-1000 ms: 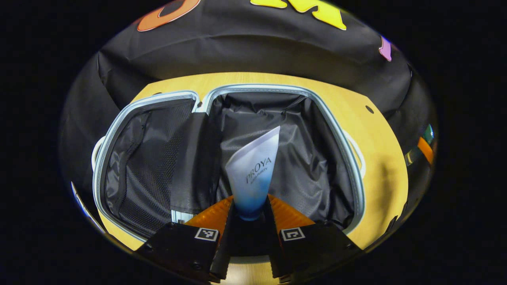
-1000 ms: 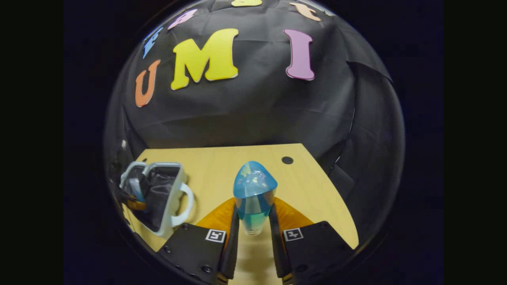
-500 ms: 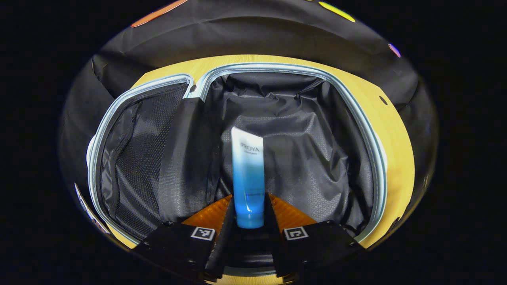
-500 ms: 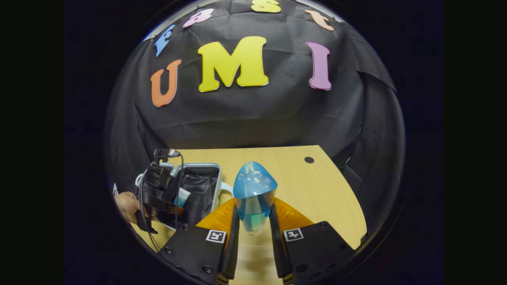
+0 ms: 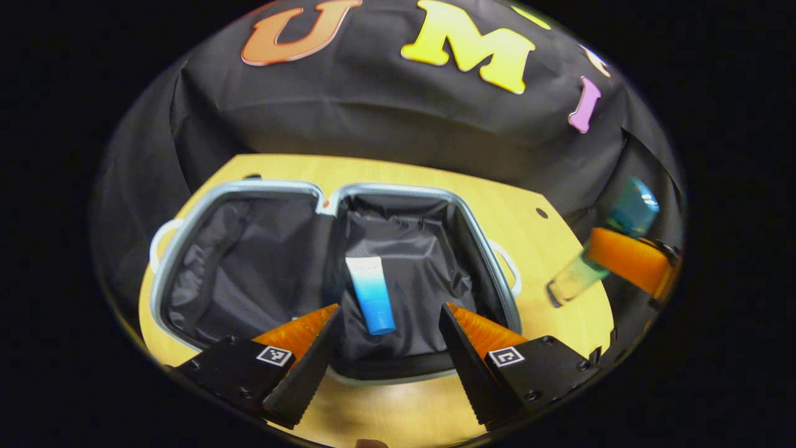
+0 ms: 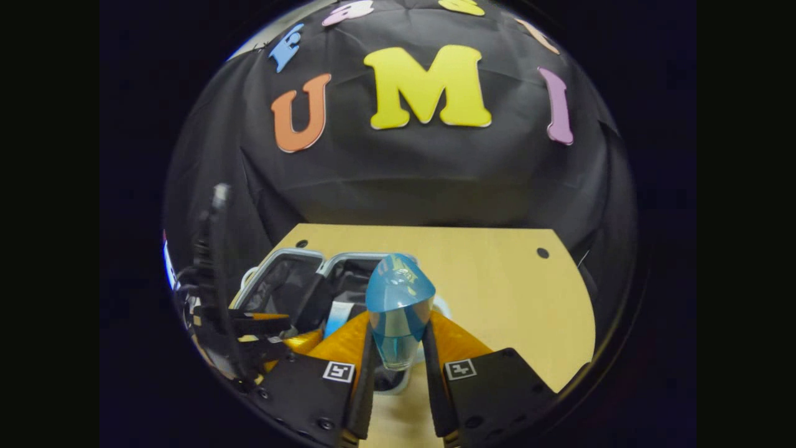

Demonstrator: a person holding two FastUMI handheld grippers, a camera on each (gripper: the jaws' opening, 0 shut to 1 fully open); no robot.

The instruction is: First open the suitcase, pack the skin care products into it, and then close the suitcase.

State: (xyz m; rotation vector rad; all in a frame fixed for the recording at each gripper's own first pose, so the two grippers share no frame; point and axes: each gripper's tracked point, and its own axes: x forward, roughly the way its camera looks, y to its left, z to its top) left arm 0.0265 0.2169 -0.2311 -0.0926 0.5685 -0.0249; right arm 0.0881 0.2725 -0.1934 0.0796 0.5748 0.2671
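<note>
The open suitcase (image 5: 249, 261) lies flat on the wooden table (image 5: 435, 171), both dark-lined halves facing up. A white-and-blue tube (image 5: 371, 295) rests in its right half, cap toward me. My left gripper (image 5: 388, 309) hovers open above the near rim, touching nothing. In the right gripper view, my right gripper (image 6: 398, 348) is shut on a clear bottle with a blue cap (image 6: 400, 292), held just right of the suitcase (image 6: 280, 286). The tube (image 6: 336, 314) and the left gripper (image 6: 267, 336) appear there too. The left gripper view has the bottle (image 5: 631, 208) at far right.
White handles (image 5: 511, 267) stick out from the suitcase's sides. Bare tabletop (image 6: 497, 280) spreads to the right of the suitcase, with small round holes near its far corners. The black cloth wall stands close behind the table.
My left gripper opened and released the tube, which now lies in the suitcase's right half, then drew back. My right gripper carried the bottle closer to the suitcase.
</note>
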